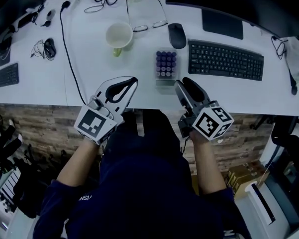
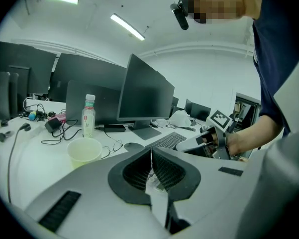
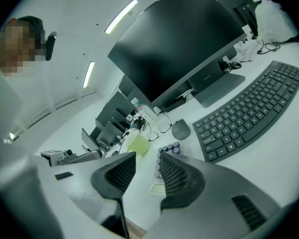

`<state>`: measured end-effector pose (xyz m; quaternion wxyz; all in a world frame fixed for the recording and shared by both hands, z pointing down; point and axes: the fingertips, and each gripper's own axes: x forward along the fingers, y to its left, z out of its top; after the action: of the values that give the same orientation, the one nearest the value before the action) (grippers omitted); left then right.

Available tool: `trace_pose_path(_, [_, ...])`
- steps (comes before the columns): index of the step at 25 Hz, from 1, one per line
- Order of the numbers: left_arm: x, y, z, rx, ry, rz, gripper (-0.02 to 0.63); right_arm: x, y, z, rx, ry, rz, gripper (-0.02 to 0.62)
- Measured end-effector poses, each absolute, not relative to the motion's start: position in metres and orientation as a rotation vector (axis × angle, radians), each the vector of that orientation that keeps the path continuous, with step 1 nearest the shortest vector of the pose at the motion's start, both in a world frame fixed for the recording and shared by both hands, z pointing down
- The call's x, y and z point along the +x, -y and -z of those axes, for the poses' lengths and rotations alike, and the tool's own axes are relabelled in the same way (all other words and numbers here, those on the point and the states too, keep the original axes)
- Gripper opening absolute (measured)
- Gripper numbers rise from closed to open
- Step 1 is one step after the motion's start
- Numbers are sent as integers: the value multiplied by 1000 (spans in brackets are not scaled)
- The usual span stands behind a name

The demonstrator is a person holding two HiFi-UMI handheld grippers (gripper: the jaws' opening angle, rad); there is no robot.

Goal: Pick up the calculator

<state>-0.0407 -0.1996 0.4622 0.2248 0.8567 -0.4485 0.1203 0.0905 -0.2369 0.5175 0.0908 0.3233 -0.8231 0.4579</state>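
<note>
Calculator (image 1: pixel 166 66) on the desk (image 1: pixel 89 73) — cup (image 1: pixel 119 35) left, keyboard (image 1: pixel 226 60) right.

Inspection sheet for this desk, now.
Surface: white desk.
Job's things: calculator flat, untouched, just ahead of the right gripper.
Clutter: cup, glasses, mouse, keyboard.
Grippers: left gripper shut, empty; right gripper open, empty; both at the desk's near edge.
Cables: black cable left of the cup.
Surroundings: monitor, bottle.
</note>
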Motion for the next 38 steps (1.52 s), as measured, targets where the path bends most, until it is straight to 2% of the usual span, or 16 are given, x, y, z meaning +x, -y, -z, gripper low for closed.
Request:
trace_pose_path(14, [-44, 189, -489, 2307, 1220, -338, 32, 100, 226, -578, 1002, 2283, -1470, 152])
trace_pose_path(38, [-46, 168, -525, 2232, 1174, -424, 32, 104, 210, -616, 1022, 2187, -1550, 149])
